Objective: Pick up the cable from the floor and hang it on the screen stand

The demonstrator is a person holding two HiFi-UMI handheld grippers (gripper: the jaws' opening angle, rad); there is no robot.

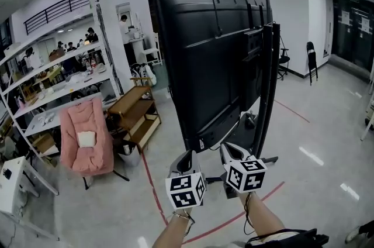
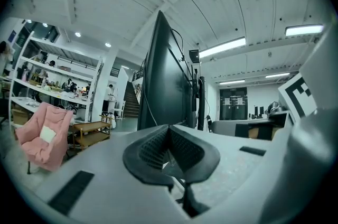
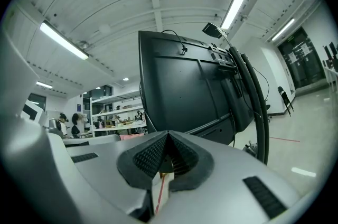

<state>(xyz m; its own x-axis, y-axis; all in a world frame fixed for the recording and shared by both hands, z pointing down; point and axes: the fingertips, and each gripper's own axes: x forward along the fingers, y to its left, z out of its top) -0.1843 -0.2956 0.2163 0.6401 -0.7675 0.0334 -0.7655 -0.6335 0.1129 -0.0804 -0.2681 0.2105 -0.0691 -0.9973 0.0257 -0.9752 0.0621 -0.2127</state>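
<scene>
Head view, looking steeply down across an open workshop. At the centre, reaching up to 12 o'clock, stands the black back of a large screen (image 1: 216, 54) on a dark screen stand (image 1: 267, 95) whose post runs down its 3 o'clock side.

At 6 o'clock, two bare forearms hold the grippers level, side by side and pointed at the screen's lower edge. The left gripper (image 2: 169, 136) has its ribbed black pads pressed together with nothing between them. The right gripper (image 3: 167, 138) is likewise pressed together and empty.

A thin black cable (image 1: 215, 7) loops over the screen's top edge at 12 o'clock and hangs down the back panel. Whether this is the cable to be hung cannot be told. No cable shows on the pale glossy floor (image 1: 315, 182), and the floor around the stand's foot is partly hidden by the screen and the grippers.

At 8 o'clock sits a pink chair (image 1: 86, 138), with a low wooden shelf unit (image 1: 135, 112) beside it at 9 o'clock.

A cable this thin is probably light, limp and a little slick, sagging on either side of any grip. It is best pinched on the sheath near mid-length, away from the plugs, then draped with both ends balanced so that it does not slide off.
</scene>
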